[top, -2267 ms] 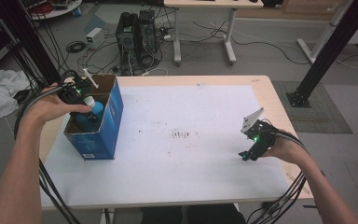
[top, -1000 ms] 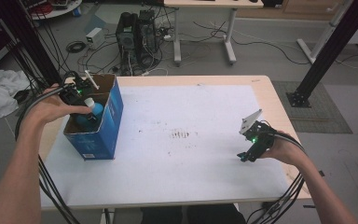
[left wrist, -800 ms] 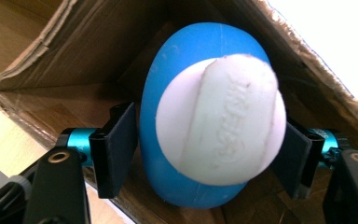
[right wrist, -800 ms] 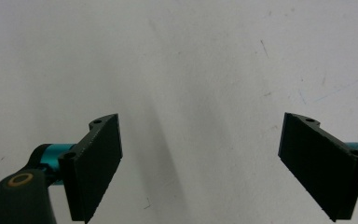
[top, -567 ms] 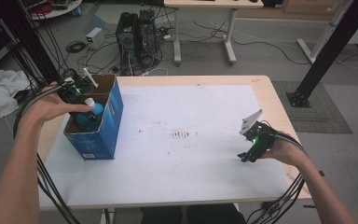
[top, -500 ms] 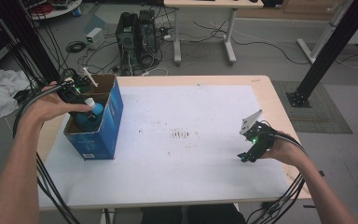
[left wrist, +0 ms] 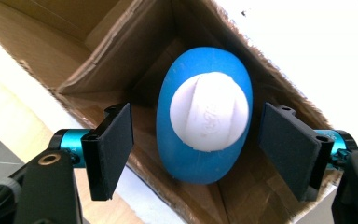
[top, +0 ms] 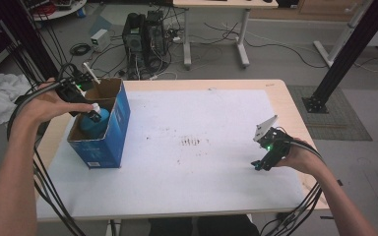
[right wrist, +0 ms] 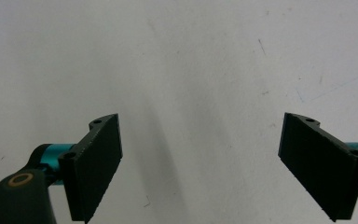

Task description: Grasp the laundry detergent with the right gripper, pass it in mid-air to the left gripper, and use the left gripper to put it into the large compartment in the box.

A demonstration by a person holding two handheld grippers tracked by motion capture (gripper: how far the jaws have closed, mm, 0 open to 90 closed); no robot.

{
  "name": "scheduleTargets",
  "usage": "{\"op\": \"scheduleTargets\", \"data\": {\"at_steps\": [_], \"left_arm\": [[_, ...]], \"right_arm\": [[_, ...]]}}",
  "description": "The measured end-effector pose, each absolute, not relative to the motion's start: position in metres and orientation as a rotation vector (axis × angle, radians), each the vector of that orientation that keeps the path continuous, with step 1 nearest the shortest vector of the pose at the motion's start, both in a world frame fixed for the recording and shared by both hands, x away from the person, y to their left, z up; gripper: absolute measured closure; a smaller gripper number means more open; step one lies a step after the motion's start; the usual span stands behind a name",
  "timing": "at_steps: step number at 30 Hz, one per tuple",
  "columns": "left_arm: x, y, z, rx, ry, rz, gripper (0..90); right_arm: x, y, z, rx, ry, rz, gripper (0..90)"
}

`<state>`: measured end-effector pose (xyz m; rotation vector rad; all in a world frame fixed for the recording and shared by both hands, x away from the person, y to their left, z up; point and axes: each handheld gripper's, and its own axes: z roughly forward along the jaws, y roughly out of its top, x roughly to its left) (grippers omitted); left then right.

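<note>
While the left gripper (left wrist: pixel 196 149) hangs over the cardboard box (left wrist: pixel 121 51), its jaws have just been opening; the blue bottle (left wrist: pixel 204 114) stands between them, untouched.

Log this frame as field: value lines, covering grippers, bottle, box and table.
left gripper: above the box, jaws just opened, apart on either side of the bottle, not touching
right gripper: open, nothing between the jaws, over the table
bottle: blue, white cap, upright in the box
box: blue cardboard, top open, table's left end
table: white sheet, small brown specks mid-table
</note>
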<state>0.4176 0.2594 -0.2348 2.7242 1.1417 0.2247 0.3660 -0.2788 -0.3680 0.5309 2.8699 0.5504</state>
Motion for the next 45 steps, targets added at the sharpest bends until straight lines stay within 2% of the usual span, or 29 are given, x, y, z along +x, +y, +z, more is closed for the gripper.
{"op": "scheduleTargets", "data": {"at_steps": [9,19,30,37,45], "left_arm": [[0.411,0.247,-0.213,2.699,1.111,0.277,26.7],[0.406,0.226,-0.19,2.711,1.004,0.327,26.7],[0.399,0.175,-0.177,2.805,0.774,0.326,26.7],[0.396,0.133,-0.187,2.868,0.592,0.295,26.7],[0.397,0.09,-0.228,2.887,0.507,0.224,26.7]], "right_arm": [[0.365,-0.278,-0.366,0.536,2.883,0.534,12.7],[0.367,-0.279,-0.366,0.484,2.864,0.549,12.7],[0.367,-0.276,-0.367,0.49,2.857,0.567,12.6],[0.367,-0.276,-0.368,0.491,2.854,0.568,12.6],[0.365,-0.275,-0.367,0.527,2.871,0.522,12.6]]}}
